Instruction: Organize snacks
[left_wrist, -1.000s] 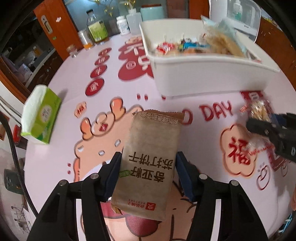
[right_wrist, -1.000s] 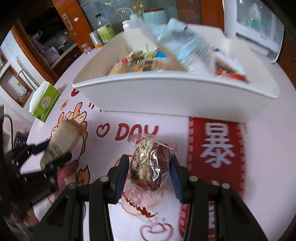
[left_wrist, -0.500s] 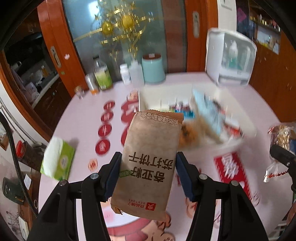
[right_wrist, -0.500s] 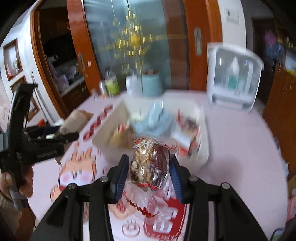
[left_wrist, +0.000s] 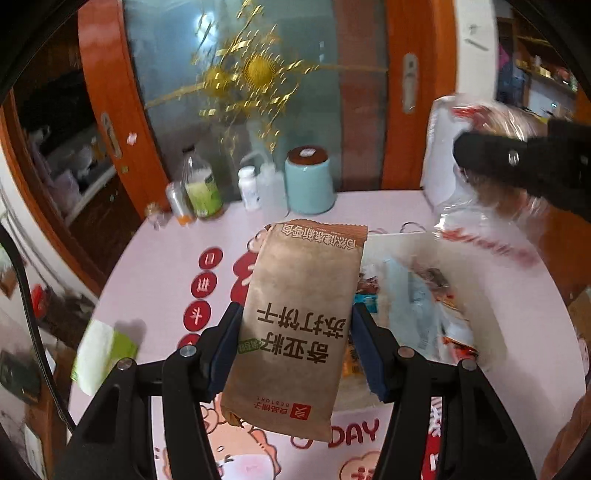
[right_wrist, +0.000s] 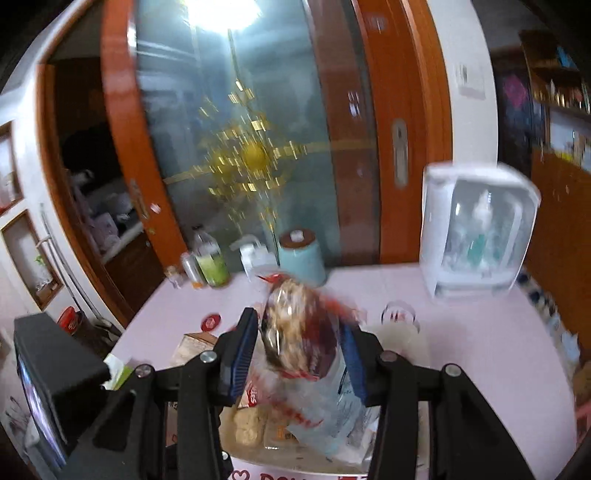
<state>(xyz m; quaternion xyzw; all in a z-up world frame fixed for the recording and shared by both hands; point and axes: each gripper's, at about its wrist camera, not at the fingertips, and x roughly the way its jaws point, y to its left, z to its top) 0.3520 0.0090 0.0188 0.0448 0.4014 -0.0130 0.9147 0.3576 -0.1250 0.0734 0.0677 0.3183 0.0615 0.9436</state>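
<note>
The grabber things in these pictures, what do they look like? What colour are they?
Both look alike. The left gripper has two black plastic fingers shaped like angled arms, dotted with round silver bolts, ending in flat blue pads. A black cable curves along the left edge of its view. The right gripper has the same black fingers, silver bolts and ridged blue pads.
</note>
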